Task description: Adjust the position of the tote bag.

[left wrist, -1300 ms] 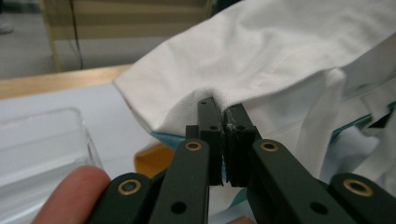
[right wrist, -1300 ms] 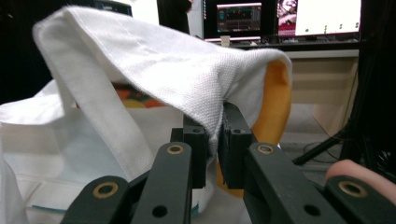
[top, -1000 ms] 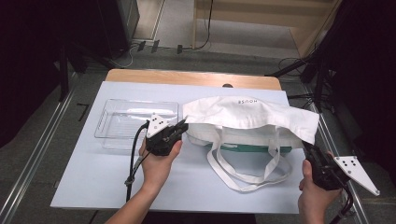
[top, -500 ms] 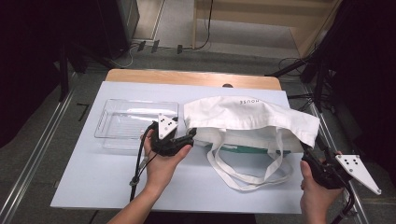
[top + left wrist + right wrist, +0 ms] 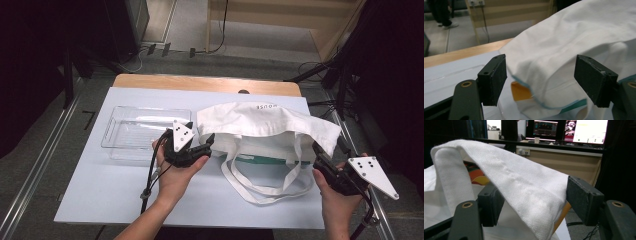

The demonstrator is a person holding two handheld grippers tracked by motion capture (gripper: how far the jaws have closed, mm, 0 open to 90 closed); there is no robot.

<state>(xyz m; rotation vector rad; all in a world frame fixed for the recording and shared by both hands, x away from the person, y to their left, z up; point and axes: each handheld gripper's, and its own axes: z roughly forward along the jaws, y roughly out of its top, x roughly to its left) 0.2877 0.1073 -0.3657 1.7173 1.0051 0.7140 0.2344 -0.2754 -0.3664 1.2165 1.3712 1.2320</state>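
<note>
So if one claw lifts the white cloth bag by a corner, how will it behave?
The white cloth bag will probably sag, not stay flat: its fabric already folds and drapes, and its straps lie in loose loops. It looks light, but something colourful sits inside, so the contents may shift or slide out.

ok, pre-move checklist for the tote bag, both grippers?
1. Left gripper jaws just opened, free of the white canvas tote bag: ok.
2. Right gripper jaws just opened, bag corner lying between them, pads not pressing: ok.
3. Bag resting on the pale blue table mat: ok.
4. Bag's straps lying loose on the mat, clear of both grippers: ok.
5. Clear plastic tray apart from the bag: cannot tell.
</note>
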